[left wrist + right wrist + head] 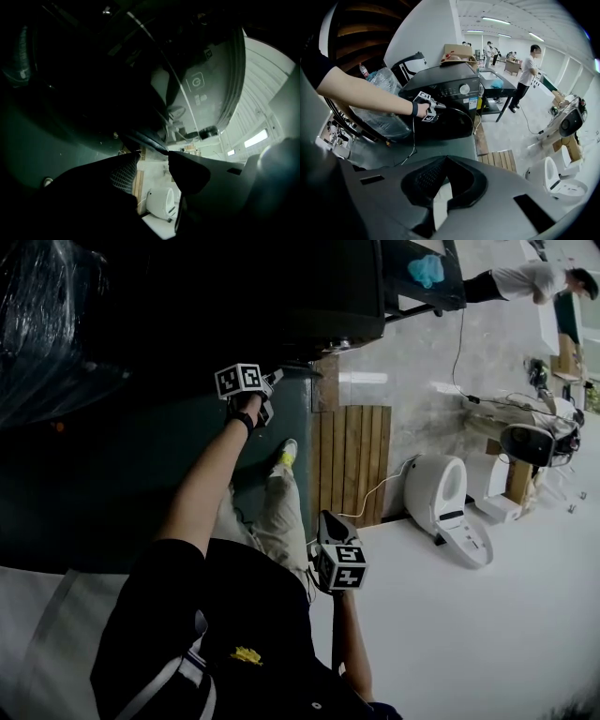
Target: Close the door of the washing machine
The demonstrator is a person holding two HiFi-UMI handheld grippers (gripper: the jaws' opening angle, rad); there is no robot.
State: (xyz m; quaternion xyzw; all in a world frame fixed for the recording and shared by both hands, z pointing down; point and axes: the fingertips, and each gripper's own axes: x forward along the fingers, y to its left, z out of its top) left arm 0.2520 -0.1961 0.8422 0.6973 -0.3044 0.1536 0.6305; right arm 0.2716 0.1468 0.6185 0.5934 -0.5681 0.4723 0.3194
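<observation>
The left gripper is held out at arm's length against the front of the black washing machine. Its jaws stand a little apart with nothing between them. The dark curved rim of the door runs just beyond their tips. The door looks close against the machine's front, though I can't tell whether it is fully shut. The right gripper is held low, well back from the machine, jaws closed tip to tip and empty. Ahead and to its right lie a wooden slat board and a white toilet.
</observation>
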